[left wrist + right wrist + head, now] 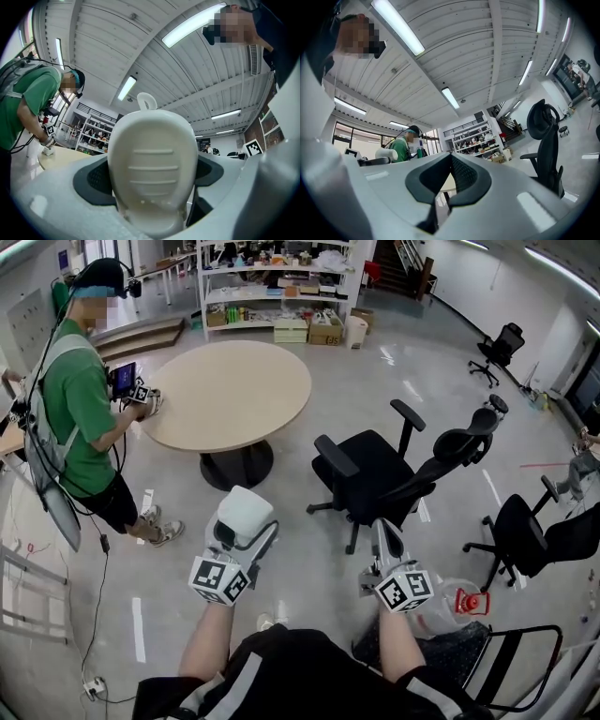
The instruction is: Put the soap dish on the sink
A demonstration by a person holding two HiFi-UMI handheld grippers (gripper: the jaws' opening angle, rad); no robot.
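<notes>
The soap dish (246, 511) is a white oval piece with ribs on its face, and my left gripper (243, 532) is shut on it, holding it upright over the floor. In the left gripper view the soap dish (152, 164) fills the middle between the dark pads (96, 180) of the left gripper (152, 187). My right gripper (383, 542) hangs to the right, pointing forward. In the right gripper view the right gripper (450, 180) has its jaws closed together with nothing between them. No sink shows in any view.
A round wooden table (230, 390) stands ahead. A person in a green shirt (80, 409) stands at its left. Black office chairs (375, 474) (534, 535) are ahead on the right. Shelves (272, 287) line the back wall. A chair with a plastic bag (441, 610) sits close right.
</notes>
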